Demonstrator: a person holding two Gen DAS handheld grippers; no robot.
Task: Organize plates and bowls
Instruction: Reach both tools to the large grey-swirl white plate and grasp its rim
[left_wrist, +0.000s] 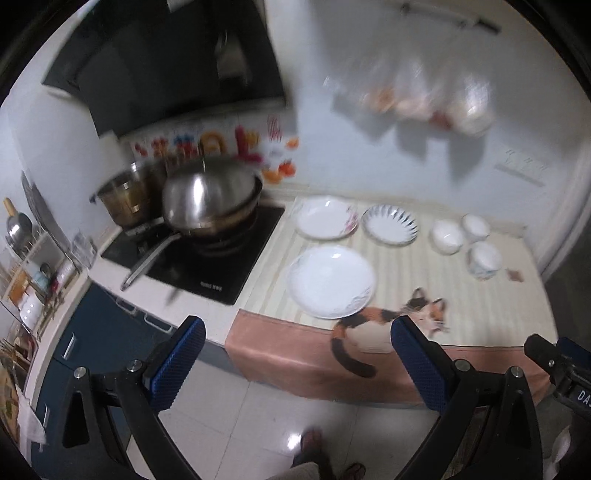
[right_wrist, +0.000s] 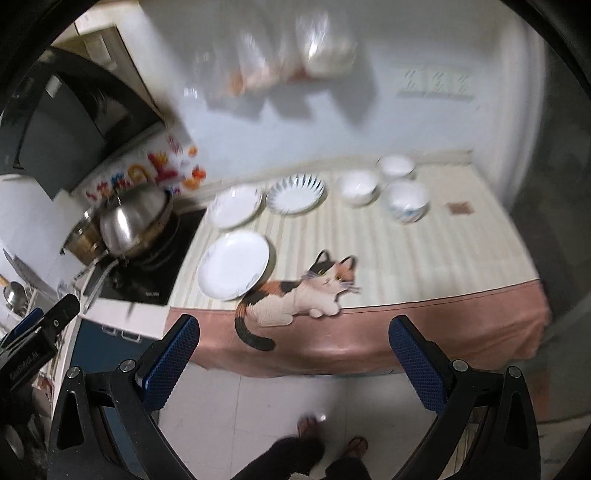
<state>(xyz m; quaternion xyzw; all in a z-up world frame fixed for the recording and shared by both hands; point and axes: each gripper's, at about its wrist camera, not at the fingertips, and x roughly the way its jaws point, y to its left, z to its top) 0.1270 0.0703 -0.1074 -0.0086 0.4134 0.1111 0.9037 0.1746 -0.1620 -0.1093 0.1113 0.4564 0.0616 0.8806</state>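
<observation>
Plates and bowls lie spread on the tabletop (right_wrist: 424, 266), which is covered by a striped cream cloth with a calico cat print (right_wrist: 295, 295) and a pink border. All of them sit well ahead of both pairs of jaws, none between the fingers. The left gripper (left_wrist: 297, 362) has its jaws wide apart and empty, held out over the floor before the tabletop's edge; the right gripper (right_wrist: 293, 360) is the same, jaws apart and holding nothing.

Nearest is a plain white plate (left_wrist: 331, 281), its rim just touching the cat's back. Behind it lies a white plate with a pink flower mark (left_wrist: 327, 217), and just beside that a plate with dark blue rays round the rim (left_wrist: 389, 225). To the right stand three white bowls in a close cluster: one nearest the plates (left_wrist: 448, 237), one behind (left_wrist: 475, 223), and a third with a blue pattern (left_wrist: 484, 261) in front. All are upright and apart.

Left of the cloth is a black cooktop (left_wrist: 207, 266) carrying a steel pan with a domed lid (left_wrist: 210, 197).
</observation>
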